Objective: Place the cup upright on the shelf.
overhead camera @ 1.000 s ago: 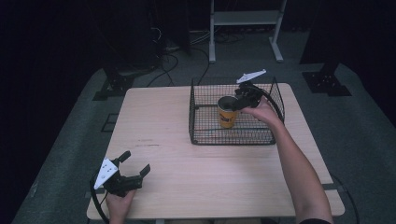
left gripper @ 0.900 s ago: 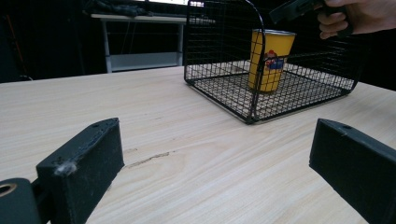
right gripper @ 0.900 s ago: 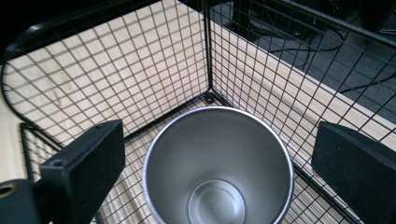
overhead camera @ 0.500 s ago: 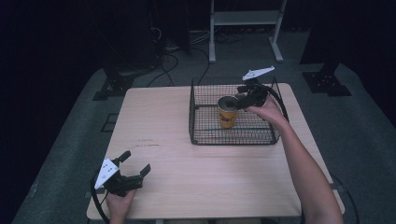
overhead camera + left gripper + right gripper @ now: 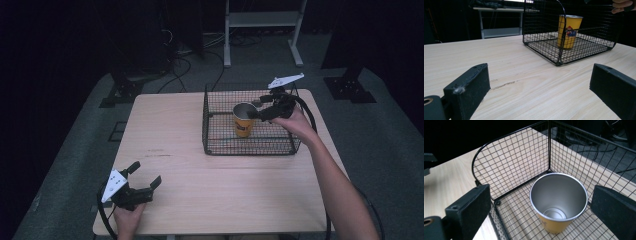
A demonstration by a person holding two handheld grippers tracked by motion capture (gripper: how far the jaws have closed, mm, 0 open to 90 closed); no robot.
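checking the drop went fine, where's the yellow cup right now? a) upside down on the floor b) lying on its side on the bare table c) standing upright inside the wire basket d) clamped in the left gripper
c: the yellow cup stands upright on the floor of the wire basket, mouth up, with the right gripper open above it and not touching.

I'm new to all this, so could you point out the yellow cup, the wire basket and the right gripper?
yellow cup (image 5: 569,30), left gripper view, its printed side.
wire basket (image 5: 206,122), high view, its left wall.
right gripper (image 5: 255,111), high view, between its fingertips.
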